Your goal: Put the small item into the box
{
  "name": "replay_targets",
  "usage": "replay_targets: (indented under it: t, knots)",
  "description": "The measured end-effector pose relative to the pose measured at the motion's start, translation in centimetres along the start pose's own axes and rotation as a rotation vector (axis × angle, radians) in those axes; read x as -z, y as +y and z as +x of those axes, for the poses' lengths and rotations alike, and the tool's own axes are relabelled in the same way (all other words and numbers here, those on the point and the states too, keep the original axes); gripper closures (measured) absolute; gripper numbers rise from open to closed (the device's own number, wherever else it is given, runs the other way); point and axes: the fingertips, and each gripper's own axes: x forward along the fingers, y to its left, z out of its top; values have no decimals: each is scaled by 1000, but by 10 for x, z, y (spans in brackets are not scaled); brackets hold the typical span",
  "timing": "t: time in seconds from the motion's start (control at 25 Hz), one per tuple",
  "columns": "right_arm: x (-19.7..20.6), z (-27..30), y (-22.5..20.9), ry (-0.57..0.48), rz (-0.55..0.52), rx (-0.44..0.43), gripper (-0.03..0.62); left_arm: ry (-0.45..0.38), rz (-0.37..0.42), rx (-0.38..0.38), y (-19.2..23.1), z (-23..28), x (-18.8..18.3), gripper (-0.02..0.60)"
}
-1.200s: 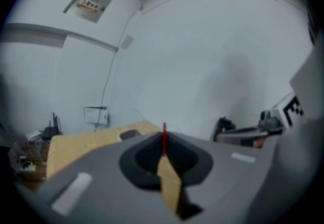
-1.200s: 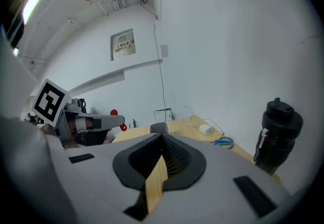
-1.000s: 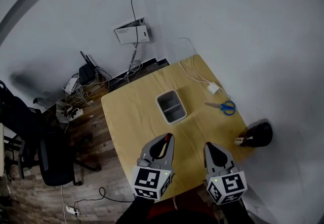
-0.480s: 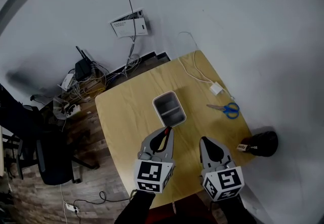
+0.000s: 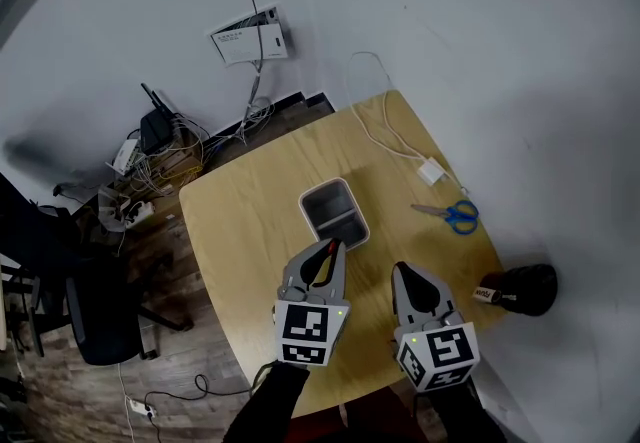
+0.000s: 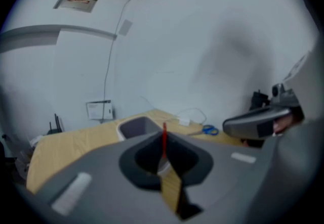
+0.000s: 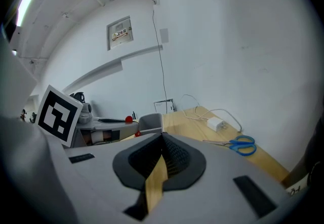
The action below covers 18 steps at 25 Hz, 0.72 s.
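A grey open box (image 5: 335, 213) stands in the middle of the wooden table (image 5: 240, 221). My left gripper (image 5: 330, 249) hangs just short of the box's near rim, shut on a thin small red item (image 5: 321, 268). In the left gripper view the red item (image 6: 163, 138) stands upright between the jaws, with the box (image 6: 136, 127) right beyond them. My right gripper (image 5: 404, 274) hovers beside it to the right, shut with nothing in it. In the right gripper view the box (image 7: 150, 123) lies ahead to the left, next to the left gripper's marker cube (image 7: 57, 113).
Blue-handled scissors (image 5: 455, 214) and a white charger (image 5: 432, 171) with its cable lie on the table's right side. A black object (image 5: 525, 289) sits at the right corner. An office chair (image 5: 90, 321) and a tangle of cables (image 5: 160, 146) are on the floor to the left.
Both grippers have moved forward toward the box; the left gripper's tip with the red item now nearly reaches the box's near rim.
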Motion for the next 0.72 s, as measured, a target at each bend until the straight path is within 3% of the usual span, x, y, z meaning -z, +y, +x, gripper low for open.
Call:
replay_targets:
  t: [0.36, 0.72]
  knots:
    - [11, 18, -3, 32, -4, 10, 586, 34, 2, 1, 9, 21, 11, 569]
    - [17, 22, -6, 56, -7, 17, 586, 81, 72, 2, 7, 33, 21, 568]
